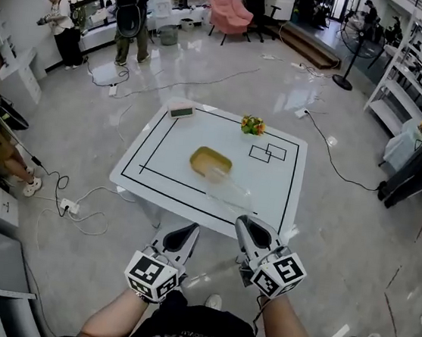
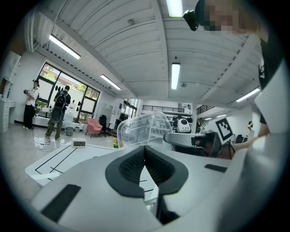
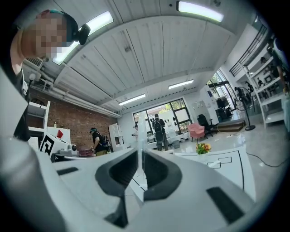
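A small clock (image 1: 181, 110) and flowers (image 1: 253, 125) are set at the far edge of a white table (image 1: 160, 150), with cables (image 1: 83, 217) strewn over the glossy floor (image 1: 327, 216). A clear box (image 1: 229, 192), seemingly empty, is pinched at its rim by the right gripper (image 1: 245, 223), near a yellow bowl (image 1: 210, 161). The left gripper (image 1: 188, 232) is closed on nothing.

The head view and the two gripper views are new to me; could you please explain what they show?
No robot here: a person holds a two-jaw gripper in each hand. The head view looks down from the person's head; each gripper view looks along one gripper's jaws. The left gripper is shut on nothing. The right gripper is clamped on the edge of a clear plastic container above the white table. On the table lie a yellow dish, a small display and flowers.
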Motion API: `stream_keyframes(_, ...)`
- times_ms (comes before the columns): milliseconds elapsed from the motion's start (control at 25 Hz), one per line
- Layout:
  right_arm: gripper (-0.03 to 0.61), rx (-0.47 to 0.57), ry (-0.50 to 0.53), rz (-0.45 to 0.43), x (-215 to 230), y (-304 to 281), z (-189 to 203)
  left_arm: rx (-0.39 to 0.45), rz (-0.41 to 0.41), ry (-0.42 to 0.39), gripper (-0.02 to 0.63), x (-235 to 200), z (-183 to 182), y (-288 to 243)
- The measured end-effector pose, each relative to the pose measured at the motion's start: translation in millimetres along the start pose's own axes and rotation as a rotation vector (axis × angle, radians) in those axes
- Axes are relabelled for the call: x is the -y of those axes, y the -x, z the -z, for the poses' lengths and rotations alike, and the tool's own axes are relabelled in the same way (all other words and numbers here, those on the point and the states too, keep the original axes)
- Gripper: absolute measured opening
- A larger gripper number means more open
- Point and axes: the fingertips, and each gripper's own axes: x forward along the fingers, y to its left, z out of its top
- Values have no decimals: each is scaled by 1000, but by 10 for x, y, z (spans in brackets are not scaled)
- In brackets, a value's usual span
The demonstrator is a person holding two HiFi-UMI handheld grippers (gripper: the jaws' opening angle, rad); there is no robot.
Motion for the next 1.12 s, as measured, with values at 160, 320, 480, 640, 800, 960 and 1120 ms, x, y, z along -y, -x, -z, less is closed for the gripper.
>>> stream_keyframes(160, 28, -17, -16, -39, -57, 141, 113, 6, -43, 2, 3, 179, 56, 129)
stream_keyframes(320, 28, -21, -25, -63, -77, 210, 175, 11, -73, -2, 3, 273, 111, 206)
stream_keyframes(480, 28, -24, -24, -82, -119, 272, 187, 10, -96, -1, 3, 337, 152, 274)
stream_keyframes(640, 28, -16, -33, -93, -128, 340, 182, 13, -103, -7, 3, 416, 153, 305)
stream_keyframes(800, 28, -12, -28, -95, -163, 392, 168, 18, -101, -17, 3, 476, 126, 333)
stream_keyframes(960, 28, -8, -26, -96, -196, 429, 153, 22, -99, -22, 3, 515, 109, 357)
stream_keyframes(1120, 28, -8, -23, -96, -196, 455, 141, 22, -98, -25, 3, 546, 102, 357)
